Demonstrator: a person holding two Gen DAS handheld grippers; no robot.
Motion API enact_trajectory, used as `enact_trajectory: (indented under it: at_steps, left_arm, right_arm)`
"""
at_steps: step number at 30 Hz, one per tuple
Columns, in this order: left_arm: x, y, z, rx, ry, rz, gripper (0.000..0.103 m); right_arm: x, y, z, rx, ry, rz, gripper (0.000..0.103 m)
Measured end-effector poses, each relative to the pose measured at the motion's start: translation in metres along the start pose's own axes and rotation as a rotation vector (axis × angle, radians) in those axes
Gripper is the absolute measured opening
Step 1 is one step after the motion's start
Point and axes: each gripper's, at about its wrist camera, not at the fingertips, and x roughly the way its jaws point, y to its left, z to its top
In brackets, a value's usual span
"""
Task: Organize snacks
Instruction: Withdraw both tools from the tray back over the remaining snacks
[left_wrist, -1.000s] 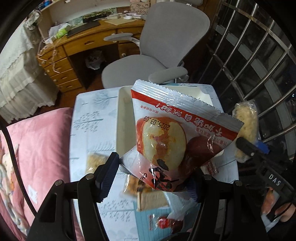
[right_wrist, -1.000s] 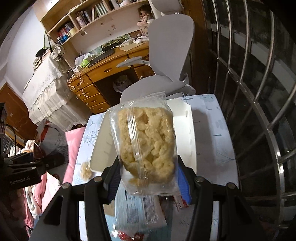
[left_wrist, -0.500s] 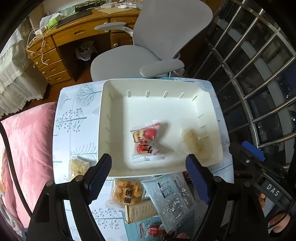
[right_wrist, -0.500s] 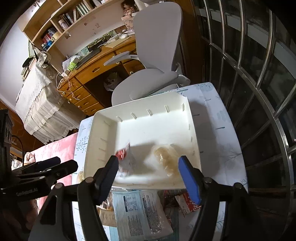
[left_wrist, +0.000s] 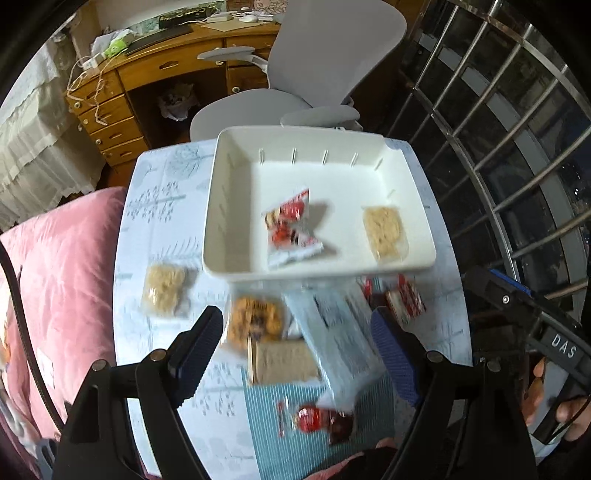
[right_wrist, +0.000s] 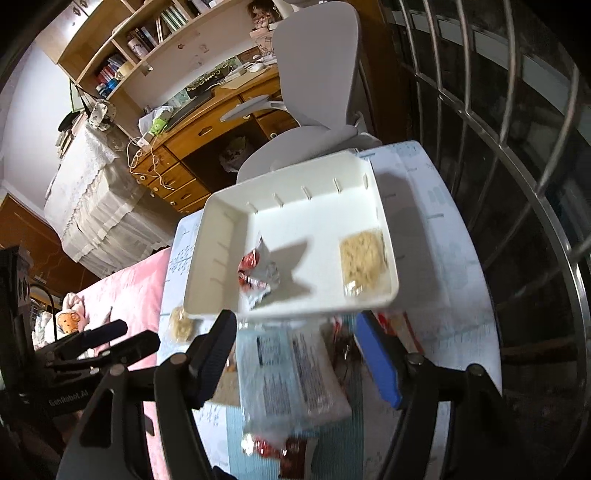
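Inside the white tray (left_wrist: 229, 206), a red snack packet (left_wrist: 290, 227) lies near the middle and a pale crisp packet (left_wrist: 384, 232) sits toward its right wall. Just in front of the tray, the left gripper (left_wrist: 299, 347) and right gripper (right_wrist: 295, 354) hover with jaws apart, empty, over loose packets (left_wrist: 255, 319).

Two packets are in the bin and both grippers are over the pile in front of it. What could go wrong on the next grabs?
1. The loose snacks overlap: the clear packet lies across the brown packet beside the orange cookie bag, so the left gripper may pinch two.
2. The open right gripper hangs over that same clear packet; both grippers could collide.
3. The beige snack lies near the table's edge and could be nudged off.
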Motion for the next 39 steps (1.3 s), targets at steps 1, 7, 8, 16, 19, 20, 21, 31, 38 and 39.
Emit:
enact_trajectory:
  at_steps: [1,7,8,16,19,20,21,31,38,39]
  left_arm:
    - [-0.005,-0.001,-0.013,-0.011,-0.001,-0.001,0.081]
    - [-0.027,-0.011,-0.072,-0.042,-0.015,-0.002,0.081]
    - [-0.031,-0.013,-0.085,-0.050,-0.017,-0.004,0.081]
    - [-0.049,-0.023,-0.150,-0.099,-0.029,0.004,0.081]
    - [-0.055,-0.023,-0.174,-0.111,-0.028,0.022,0.081]
    - [-0.056,-0.023,-0.179,-0.113,-0.029,0.022,0.081]
    - [-0.057,-0.022,-0.184,-0.115,-0.030,0.019,0.081]
    - [-0.036,-0.012,-0.223,-0.130,0.032,0.026,0.081]
    - [-0.007,0.004,-0.225,-0.077,0.114,0.035,0.081]
    - [-0.002,0.008,-0.223,-0.065,0.124,0.033,0.081]
  right_arm:
    - [-0.005,-0.002,-0.008,0.003,0.003,0.005,0.068]
    - [-0.031,-0.012,-0.049,0.006,0.000,0.022,0.068]
    - [-0.036,-0.014,-0.057,0.004,0.000,0.024,0.068]
    - [-0.056,-0.028,-0.103,0.003,0.028,0.061,0.068]
    - [-0.056,-0.033,-0.118,0.018,0.056,0.083,0.068]
    - [-0.055,-0.034,-0.122,0.024,0.067,0.091,0.068]
    - [-0.055,-0.035,-0.127,0.027,0.075,0.101,0.068]
    - [-0.031,-0.043,-0.160,0.115,0.201,0.157,0.068]
    - [0.000,-0.050,-0.177,0.238,0.291,0.151,0.068]
    - [0.004,-0.051,-0.180,0.259,0.305,0.148,0.068]
